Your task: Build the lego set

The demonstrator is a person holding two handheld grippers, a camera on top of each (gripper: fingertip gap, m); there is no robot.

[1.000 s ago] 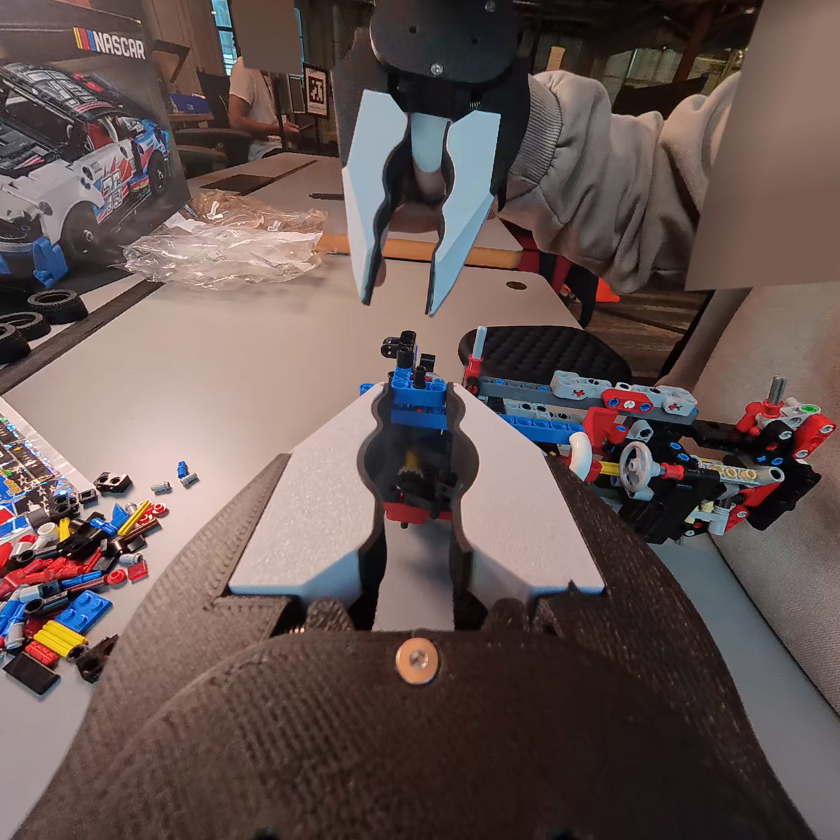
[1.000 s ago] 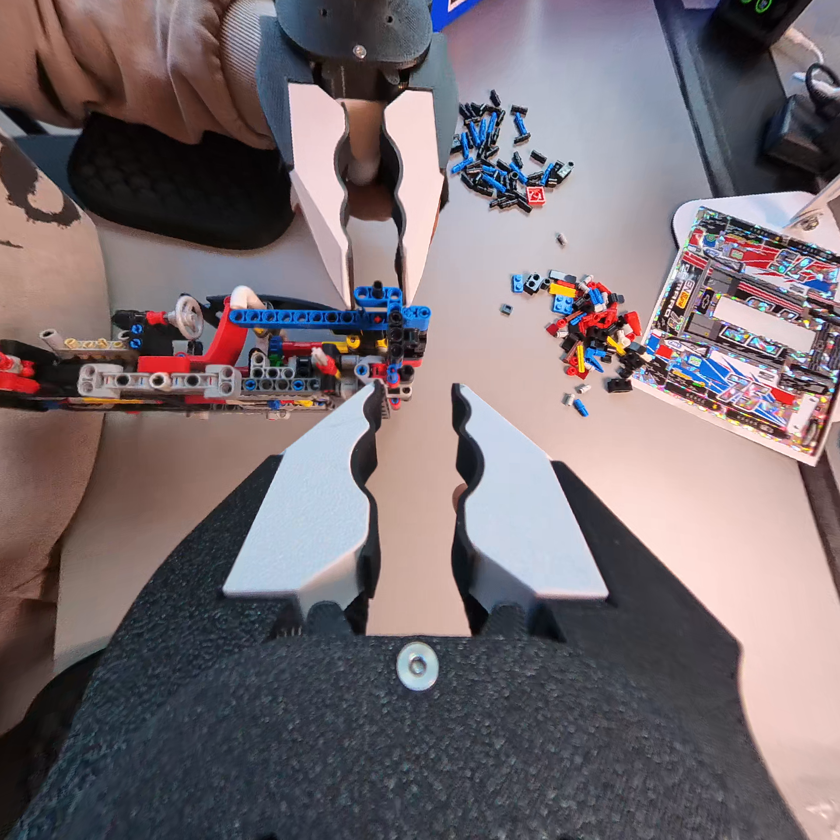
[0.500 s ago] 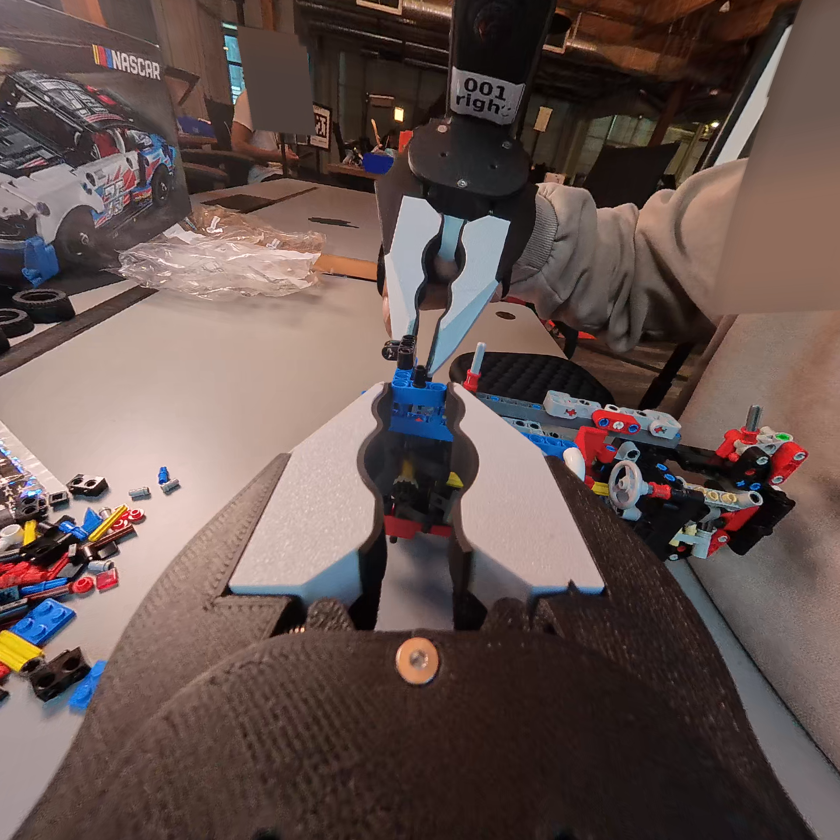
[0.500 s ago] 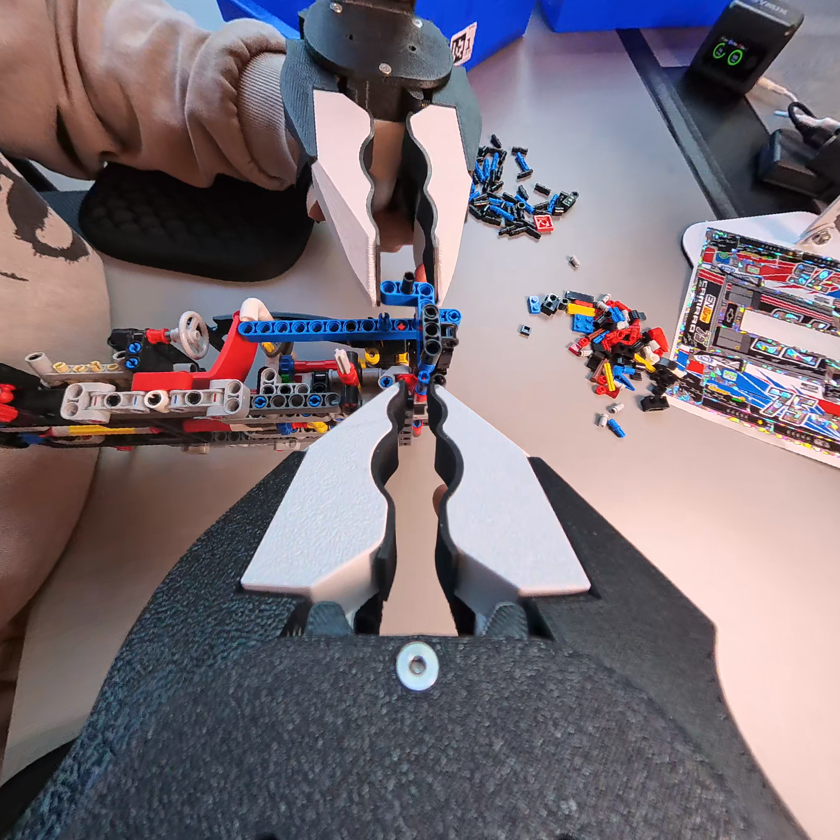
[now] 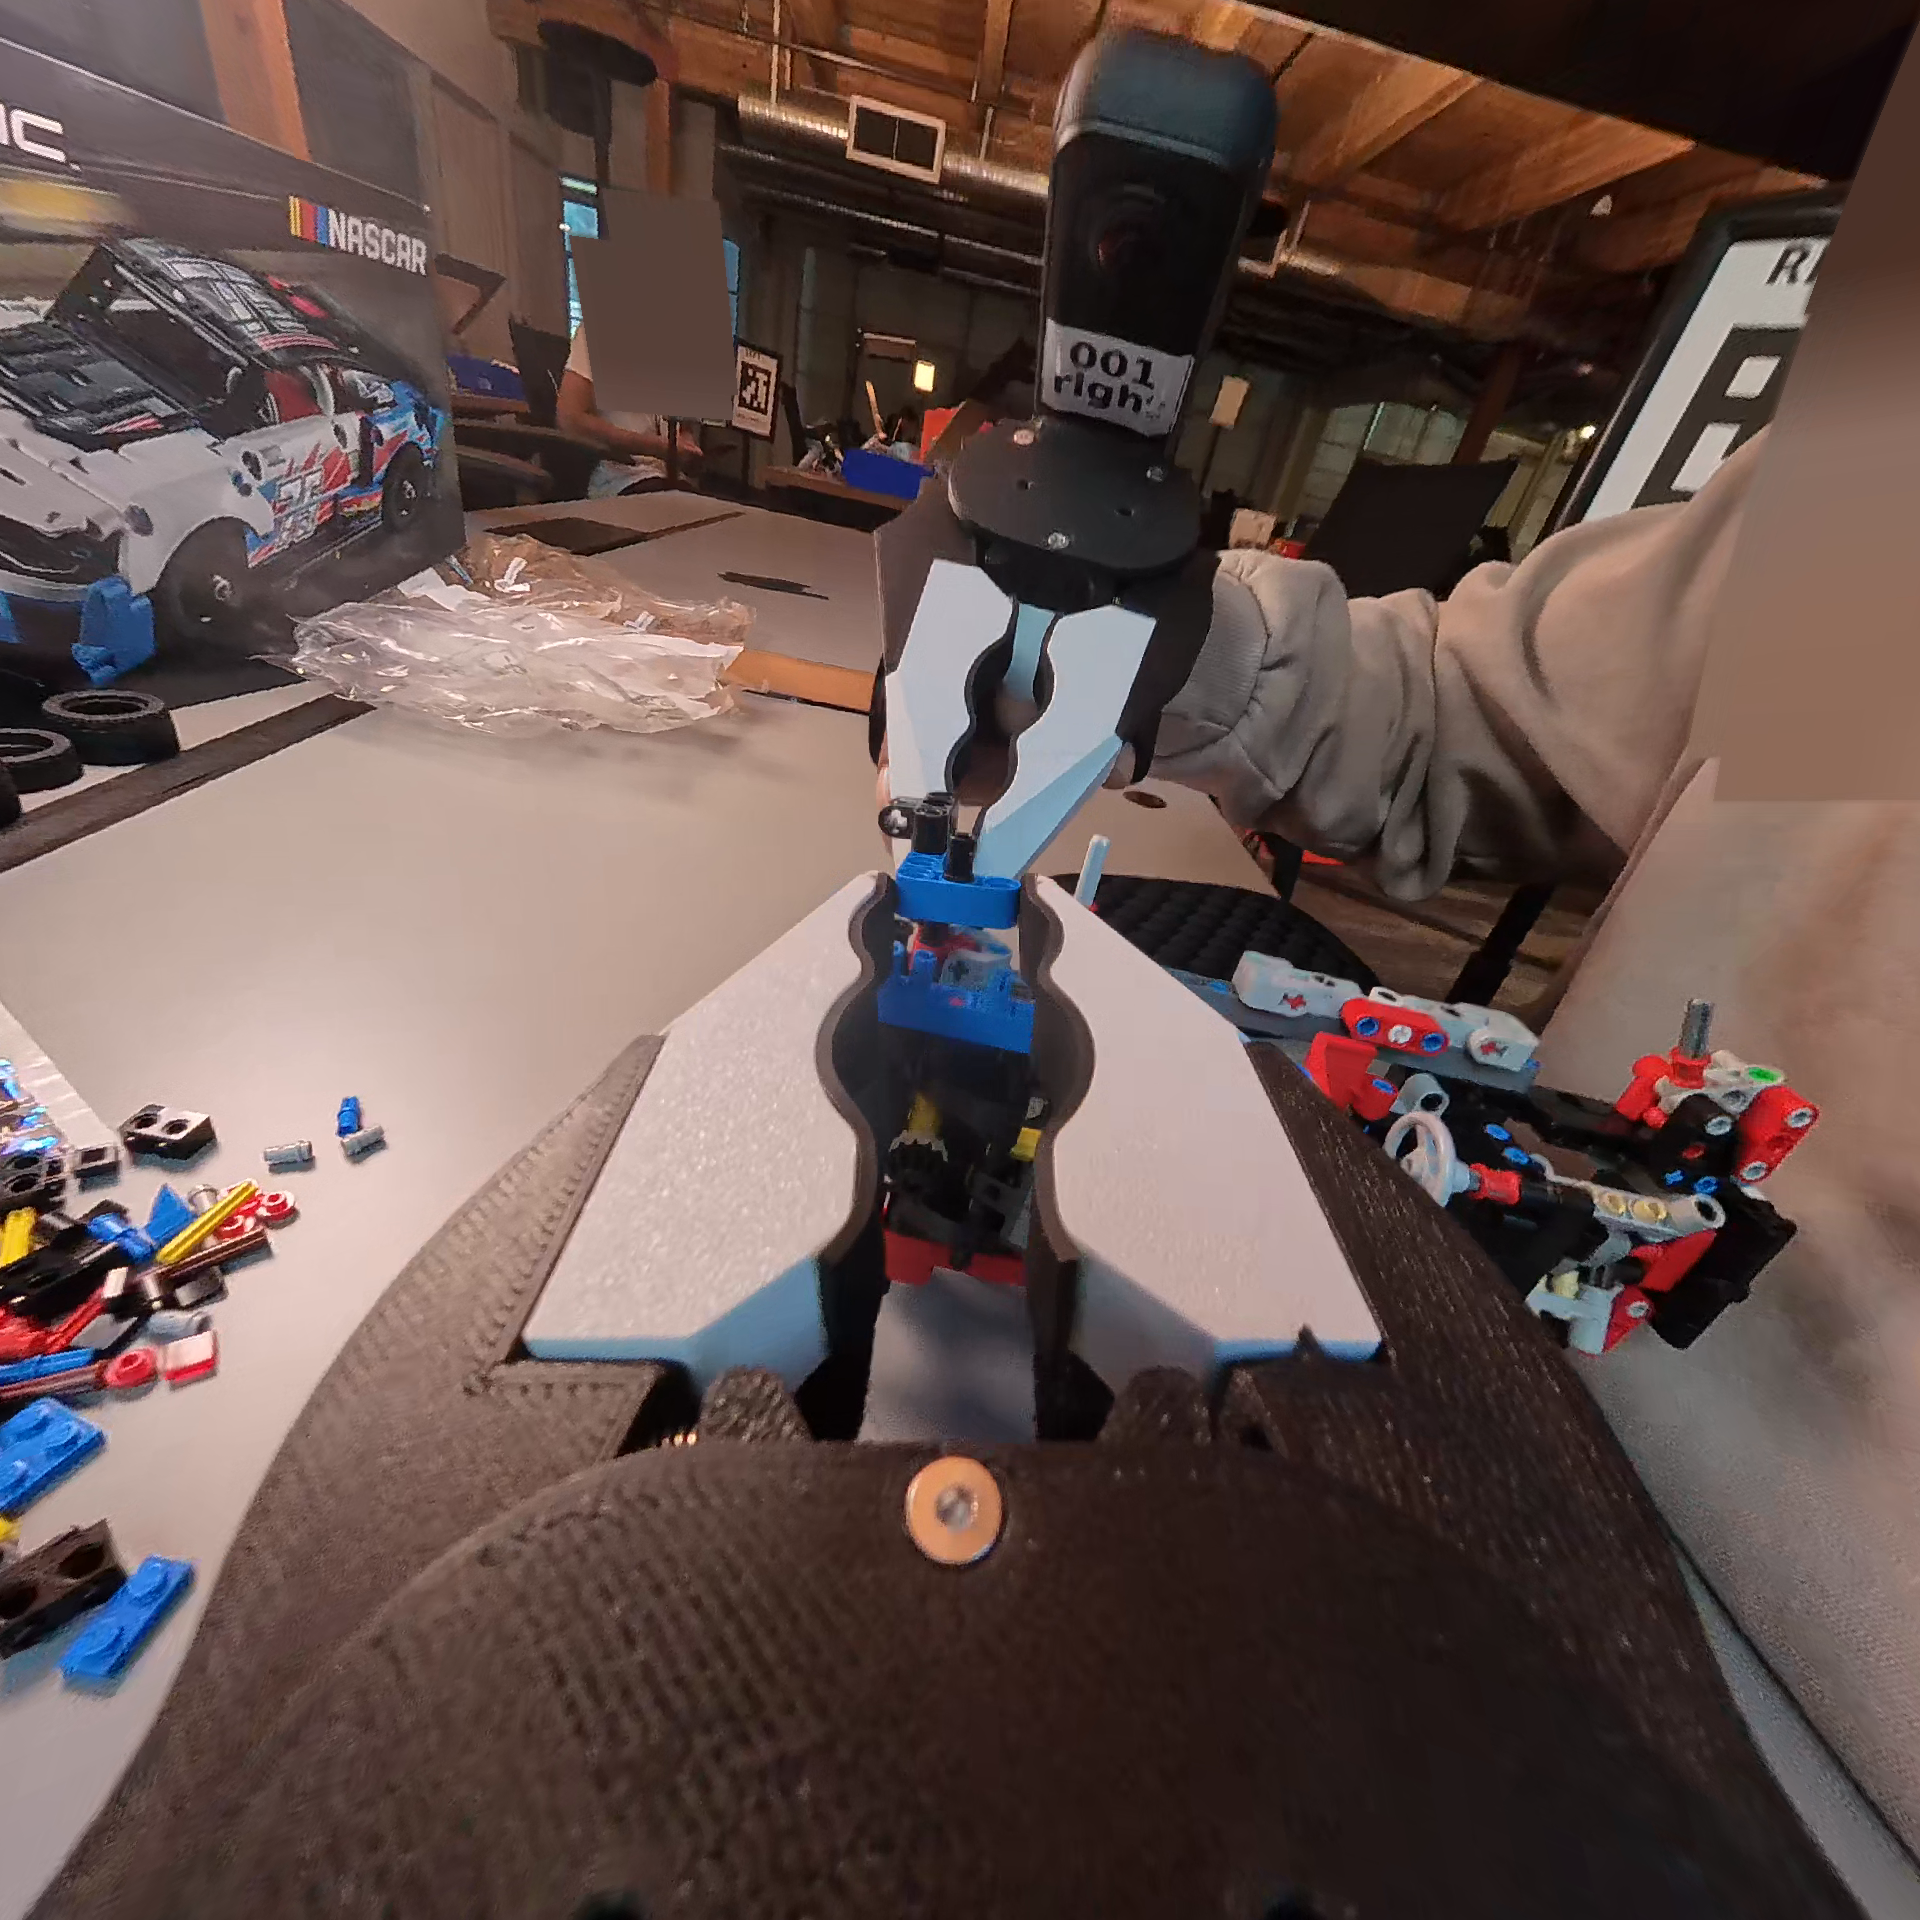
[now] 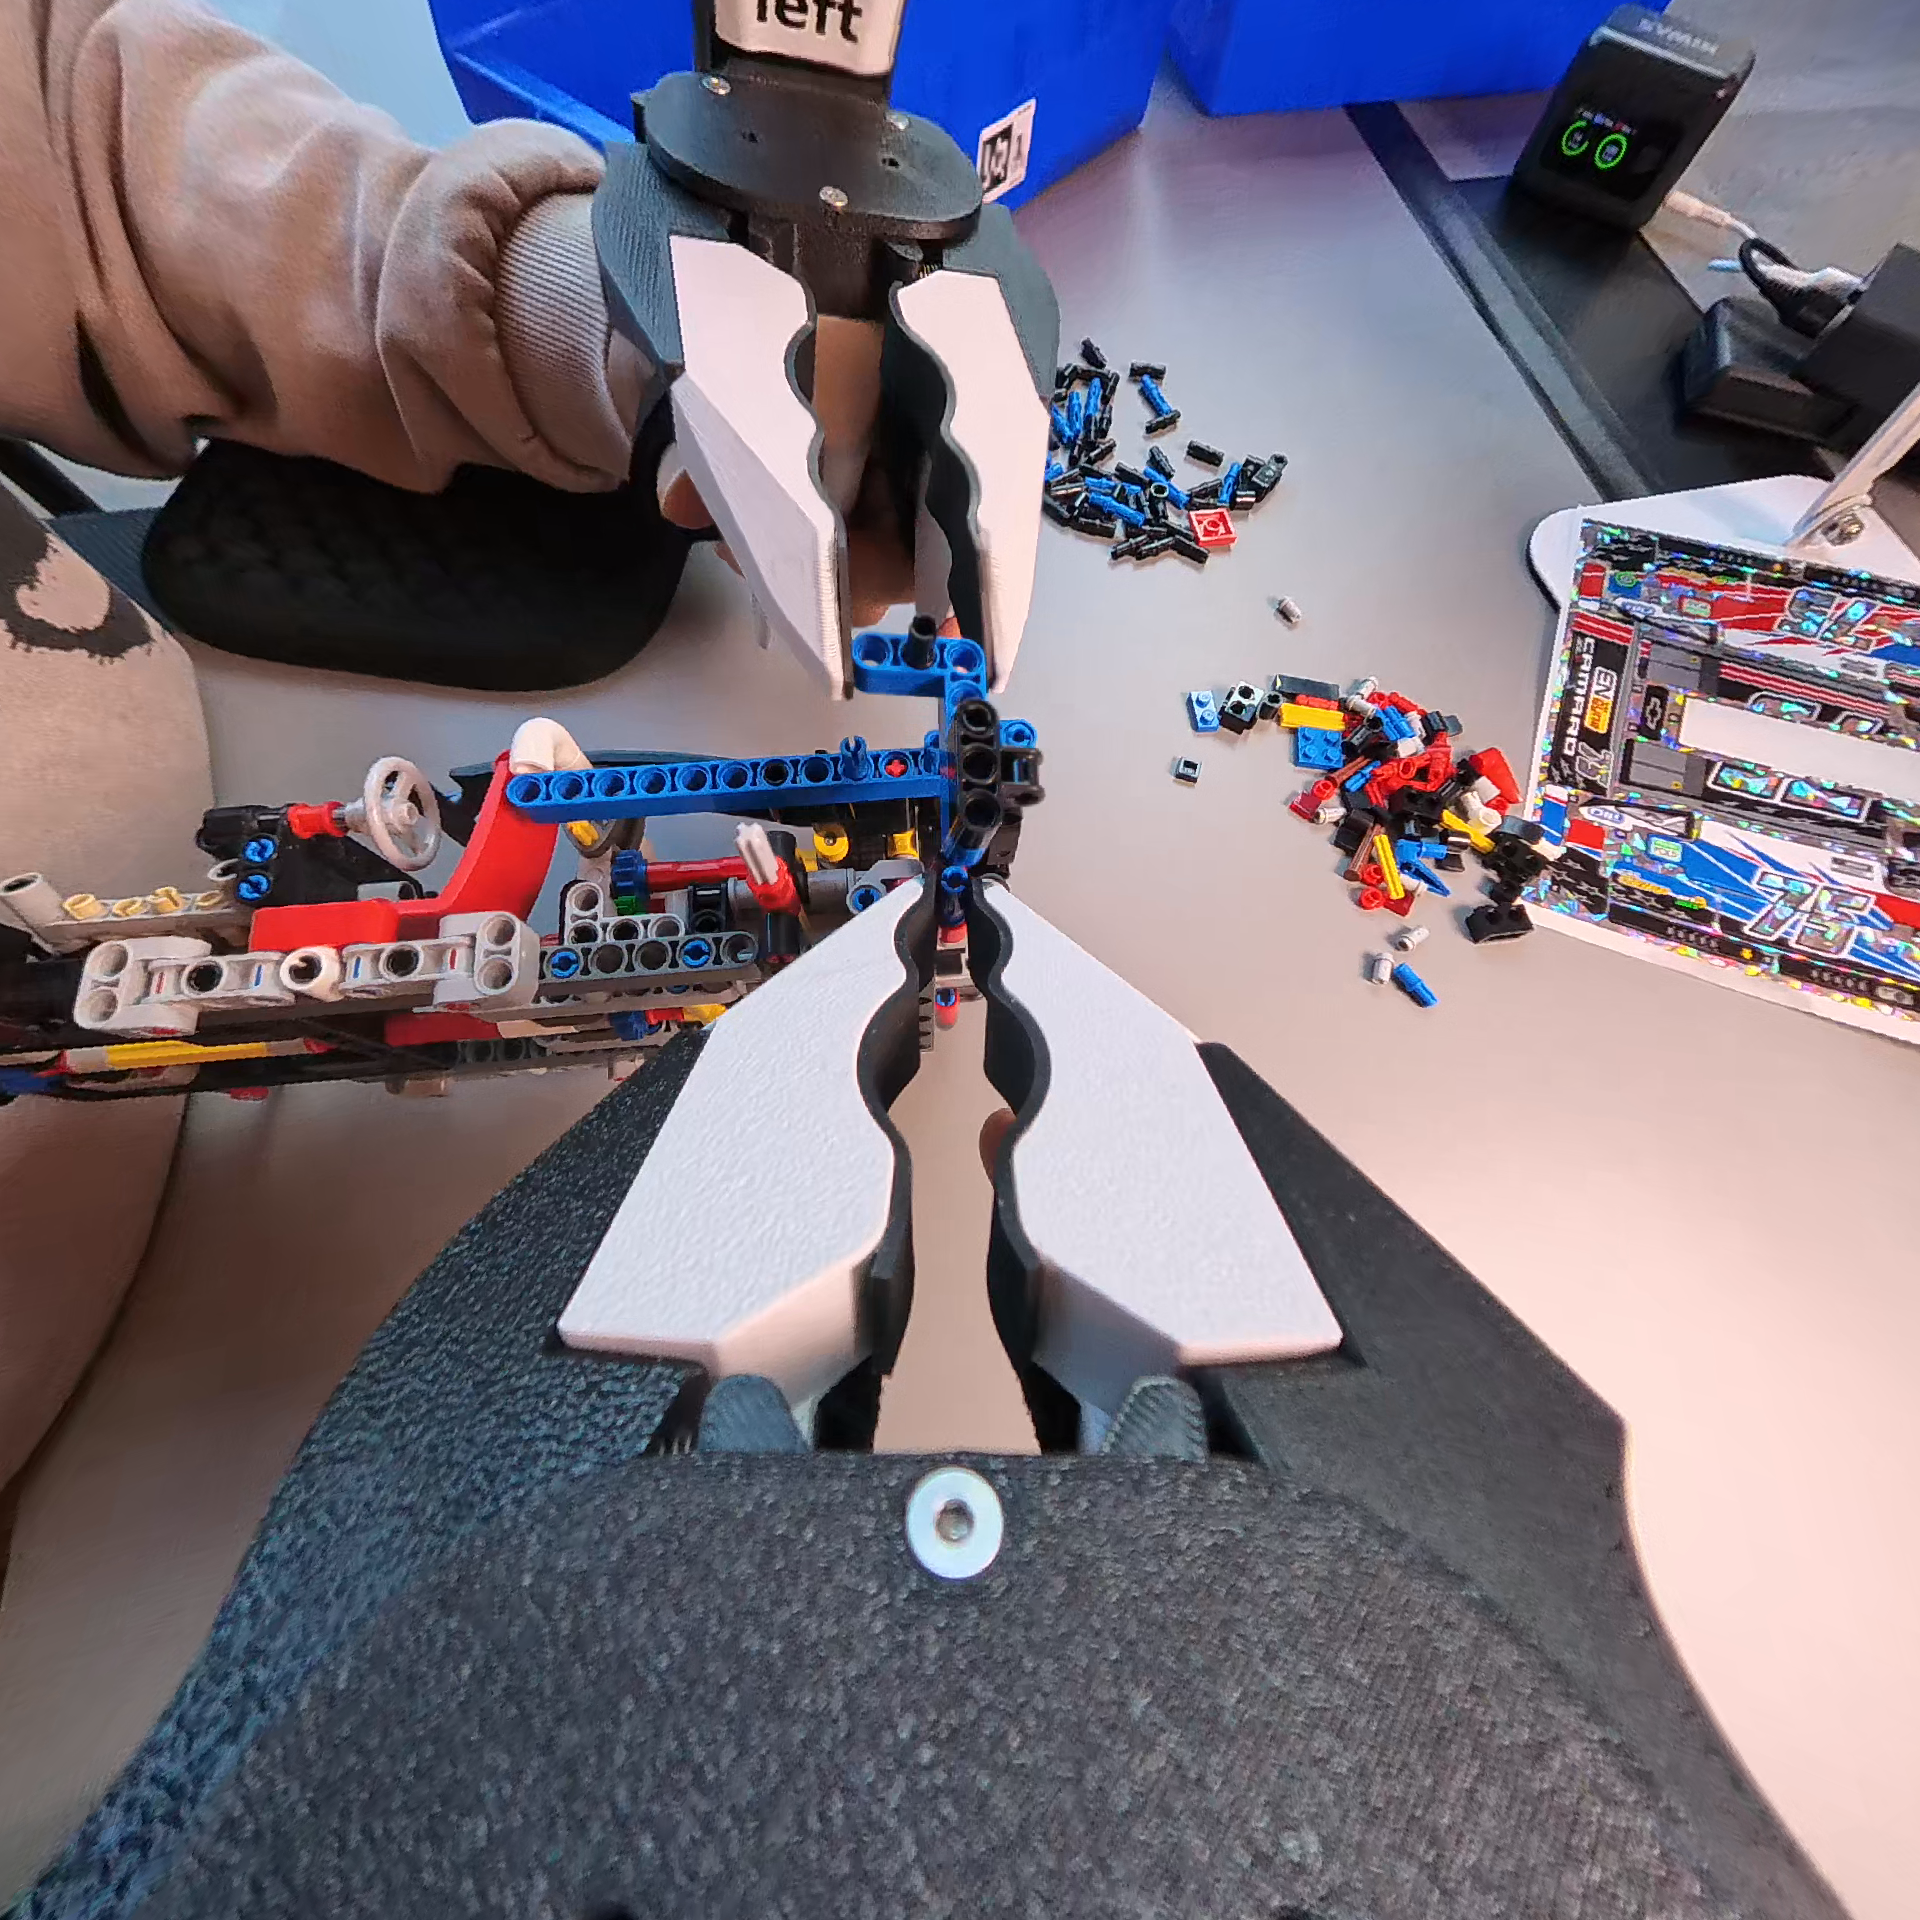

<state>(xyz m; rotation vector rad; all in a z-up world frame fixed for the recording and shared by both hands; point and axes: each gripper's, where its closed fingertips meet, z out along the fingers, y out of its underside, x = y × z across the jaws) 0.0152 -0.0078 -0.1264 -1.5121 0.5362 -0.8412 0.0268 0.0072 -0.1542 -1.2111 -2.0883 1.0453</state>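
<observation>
The half-built lego car chassis [image 6: 416,935], red, black, grey and blue, lies across the grey table [image 6: 1351,1247]. It also shows in the left wrist view [image 5: 1507,1143]. My left gripper [image 5: 954,883] is shut on its near end, with a blue beam [image 5: 954,899] at the fingertips. In the right wrist view the left gripper [image 6: 914,655] comes from above onto a blue L-beam [image 6: 878,655]. My right gripper [image 6: 951,888] is shut on the lower edge of the same end. In the left wrist view the right gripper [image 5: 951,831] pinches by a black connector [image 5: 925,821].
Loose bricks [image 6: 1392,800] and a sticker sheet [image 6: 1745,779] lie to the right, with small pins [image 6: 1143,488] farther back. A black pad [image 6: 416,571] sits behind the chassis. The set box [image 5: 208,416], plastic bags [image 5: 499,655] and tyres [image 5: 104,717] stand at the far left. The tips of both grippers are at nearly the same place.
My right gripper has moved in to the chassis end and closed on it. My left gripper has kept its hold on the chassis throughout.
</observation>
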